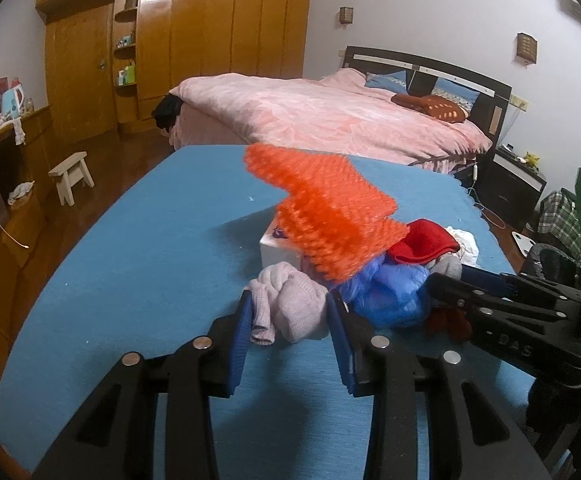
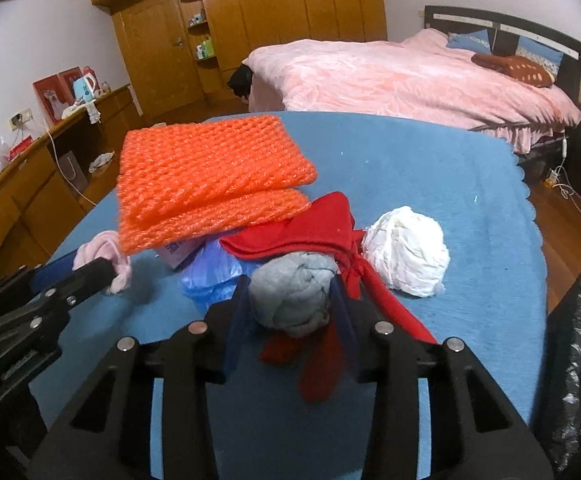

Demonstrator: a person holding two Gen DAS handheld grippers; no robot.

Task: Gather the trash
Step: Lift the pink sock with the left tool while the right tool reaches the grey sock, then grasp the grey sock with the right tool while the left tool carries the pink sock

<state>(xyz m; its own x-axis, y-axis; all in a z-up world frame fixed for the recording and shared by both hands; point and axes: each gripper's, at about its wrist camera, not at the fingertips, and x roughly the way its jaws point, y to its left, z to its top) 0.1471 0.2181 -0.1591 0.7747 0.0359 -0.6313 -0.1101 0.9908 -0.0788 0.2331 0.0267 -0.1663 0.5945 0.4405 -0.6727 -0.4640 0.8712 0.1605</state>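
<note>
Left gripper point(image 1: 290, 320) jaws are clamped on the pink sock bundle point(image 1: 286, 304); right gripper point(image 2: 290, 304) jaws are clamped on the grey sock ball point(image 2: 294, 296), just beside the red cloth point(image 2: 302, 232). Lift straight, leaving that cloth behind.

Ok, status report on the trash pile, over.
Left gripper shut on pink sock bundle. Right gripper shut on grey sock bundle. Orange foam netting overhangs the pile; red cloth lies against grey bundle.

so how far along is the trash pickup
Nothing looks cleared yet. Left gripper is clamped on the pink sock bundle, right gripper on the grey bundle. Left: orange foam netting, red cloth, blue bag, white wad.
</note>
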